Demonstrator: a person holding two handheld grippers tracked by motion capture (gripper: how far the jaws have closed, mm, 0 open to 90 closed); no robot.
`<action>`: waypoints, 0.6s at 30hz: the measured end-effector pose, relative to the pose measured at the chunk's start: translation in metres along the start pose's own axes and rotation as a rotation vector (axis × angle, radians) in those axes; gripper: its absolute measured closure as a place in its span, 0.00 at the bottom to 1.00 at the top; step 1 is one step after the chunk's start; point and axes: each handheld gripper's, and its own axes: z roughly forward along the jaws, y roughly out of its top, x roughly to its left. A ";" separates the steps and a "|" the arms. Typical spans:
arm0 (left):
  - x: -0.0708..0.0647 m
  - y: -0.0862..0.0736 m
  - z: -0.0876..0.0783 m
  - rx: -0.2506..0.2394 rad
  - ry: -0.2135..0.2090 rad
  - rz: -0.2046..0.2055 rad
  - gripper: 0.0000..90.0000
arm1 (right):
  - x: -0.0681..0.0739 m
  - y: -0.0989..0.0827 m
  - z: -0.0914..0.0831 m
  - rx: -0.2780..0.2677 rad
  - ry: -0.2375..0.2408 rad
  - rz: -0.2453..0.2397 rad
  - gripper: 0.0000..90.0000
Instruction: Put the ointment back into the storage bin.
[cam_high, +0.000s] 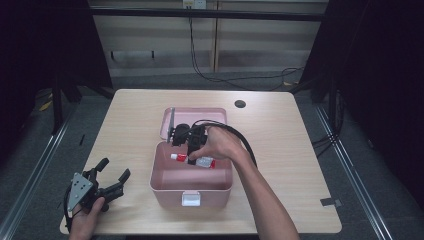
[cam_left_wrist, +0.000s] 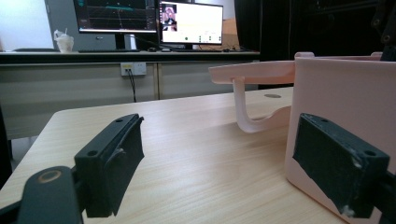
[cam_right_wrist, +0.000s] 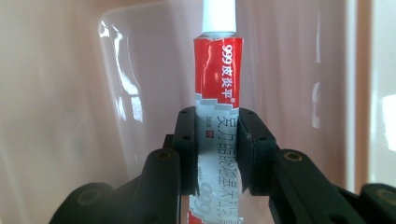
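At the near left corner of the desk, the left gripper rests in the person's left hand, its jaws spread wide with nothing between them. In the left gripper view those jaws frame bare wood, and the right one stands just beside the outer wall of the pink box.

Toward the near edge at the middle of the desk sits that box, open on top, with a white latch on its near wall. The right hand reaches over it and holds the right gripper down inside. Its jaws are pressed together on a red and white tube, which lies across the box's inside near the far wall. In the right gripper view the pads pinch the tube about its middle, the white cap pointing away from the gripper toward the pink wall.

Beyond the box its lid lies open on the desk, hinged back. Farther still, near the far right corner, is a small round hole.
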 end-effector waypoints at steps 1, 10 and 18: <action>0.000 0.000 0.000 0.000 0.000 0.000 0.17 | 0.001 0.001 0.001 0.005 -0.004 -0.009 0.79; 0.000 0.000 0.000 0.000 0.000 0.000 0.17 | -0.001 0.003 0.015 0.024 -0.018 -0.021 0.79; 0.000 0.000 0.000 0.000 0.000 0.000 0.17 | -0.002 0.003 0.026 0.019 -0.025 -0.052 0.79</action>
